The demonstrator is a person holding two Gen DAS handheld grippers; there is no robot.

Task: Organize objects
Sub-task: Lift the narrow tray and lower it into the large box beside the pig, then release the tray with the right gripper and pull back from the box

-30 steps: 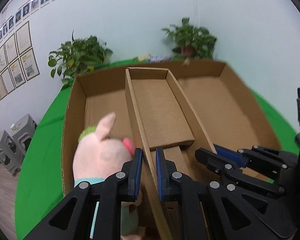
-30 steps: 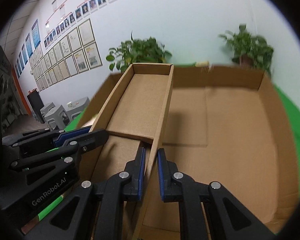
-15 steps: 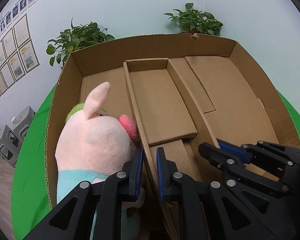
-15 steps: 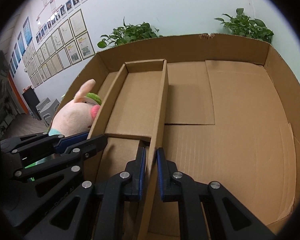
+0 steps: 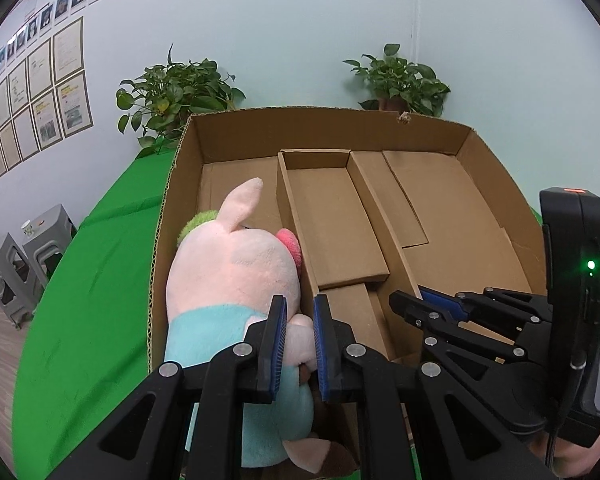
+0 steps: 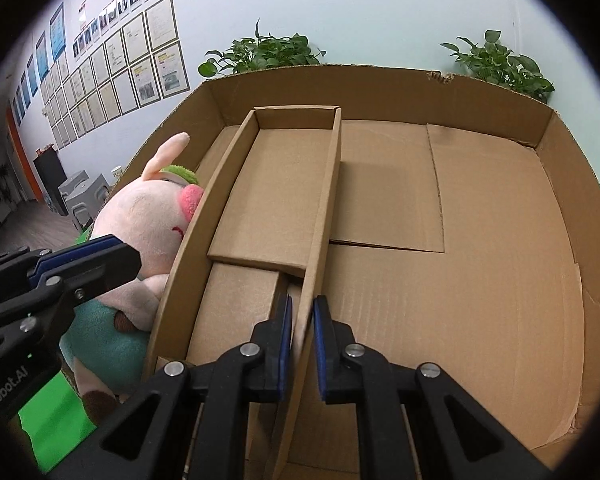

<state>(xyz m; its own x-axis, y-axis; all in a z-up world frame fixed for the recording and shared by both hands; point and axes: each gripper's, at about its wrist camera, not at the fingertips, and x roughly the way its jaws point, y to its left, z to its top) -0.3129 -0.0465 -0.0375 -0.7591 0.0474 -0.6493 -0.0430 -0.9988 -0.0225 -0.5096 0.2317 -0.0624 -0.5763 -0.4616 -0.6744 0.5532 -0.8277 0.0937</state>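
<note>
A narrow cardboard tray (image 5: 336, 220) (image 6: 276, 184) lies inside a large open cardboard box (image 5: 480, 208) (image 6: 500, 240). A pink plush pig in a teal shirt (image 5: 236, 276) (image 6: 140, 216) lies in the box's left part, against the tray's left wall. My left gripper (image 5: 299, 344) is slightly open just behind the near end of the tray's left wall, with the pig's arm showing between its fingers. My right gripper (image 6: 302, 344) is shut on the tray's right wall. Each gripper shows in the other's view, the right one (image 5: 440, 304) and the left one (image 6: 84, 256).
The box stands on a green-covered table (image 5: 92, 288). Two potted plants (image 5: 176, 92) (image 5: 400, 80) stand behind it by the pale wall. Grey stools (image 5: 8, 264) stand on the floor at the left. Framed papers hang on the left wall.
Both views have drawn back and up from the box, so the whole box now shows. The left fingers, earlier astride the tray's left wall, now stand slightly apart behind it.
</note>
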